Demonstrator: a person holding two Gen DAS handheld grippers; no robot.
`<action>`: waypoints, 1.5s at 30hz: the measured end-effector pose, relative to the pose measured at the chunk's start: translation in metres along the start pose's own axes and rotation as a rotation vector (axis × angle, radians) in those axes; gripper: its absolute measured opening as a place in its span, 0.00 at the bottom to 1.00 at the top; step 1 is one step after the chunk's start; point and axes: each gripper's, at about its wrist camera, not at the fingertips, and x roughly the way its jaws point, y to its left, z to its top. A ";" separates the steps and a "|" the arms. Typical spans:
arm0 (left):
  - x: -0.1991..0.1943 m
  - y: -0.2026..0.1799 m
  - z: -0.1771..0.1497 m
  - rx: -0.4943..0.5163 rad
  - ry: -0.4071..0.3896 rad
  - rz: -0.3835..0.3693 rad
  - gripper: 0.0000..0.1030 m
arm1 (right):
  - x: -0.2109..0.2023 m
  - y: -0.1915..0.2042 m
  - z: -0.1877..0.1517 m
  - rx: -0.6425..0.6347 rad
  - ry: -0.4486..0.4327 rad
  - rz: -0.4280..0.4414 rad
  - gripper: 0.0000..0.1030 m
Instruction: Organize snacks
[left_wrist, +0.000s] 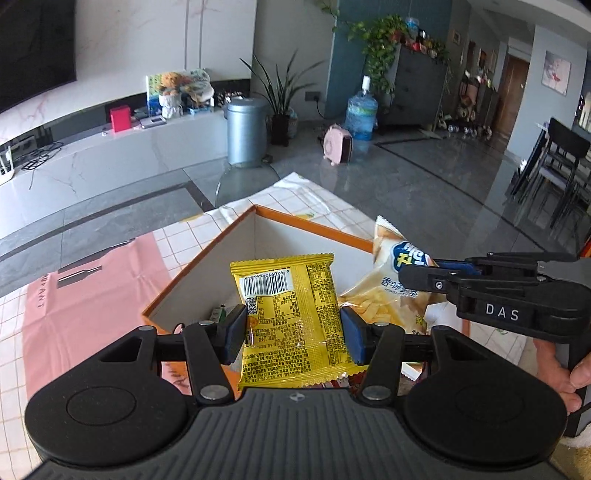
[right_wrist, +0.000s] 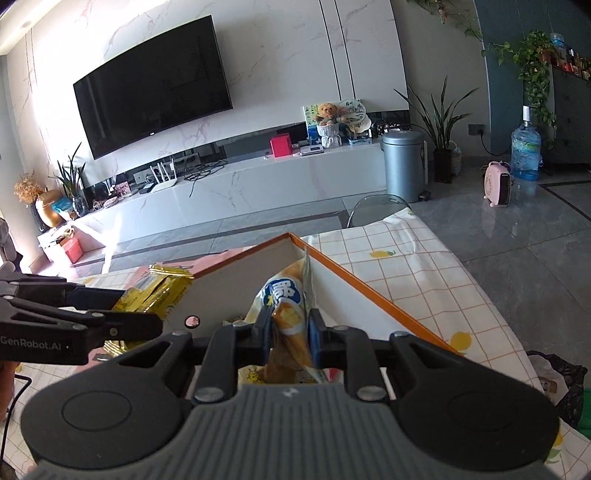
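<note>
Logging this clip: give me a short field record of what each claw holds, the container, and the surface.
left claw: shut on yellow snack packet, barcode side facing the camera
right claw: shut on pale chip bag, held above the box opening
container: orange-rimmed box, open, white inside
surface: grid-patterned tablecloth
beside box: pink sheet

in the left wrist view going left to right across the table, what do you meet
pink bag → orange-rimmed box → yellow snack packet held by the left gripper → pale chip bag → right gripper
</note>
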 end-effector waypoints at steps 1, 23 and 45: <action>0.008 0.000 0.001 0.011 0.014 0.004 0.59 | 0.007 -0.001 0.001 -0.002 0.011 0.002 0.16; 0.110 0.025 0.017 0.138 0.285 0.119 0.60 | 0.156 -0.003 0.030 -0.099 0.215 -0.001 0.17; 0.065 0.007 0.028 0.194 0.197 0.134 0.80 | 0.111 0.014 0.055 -0.157 0.231 -0.094 0.39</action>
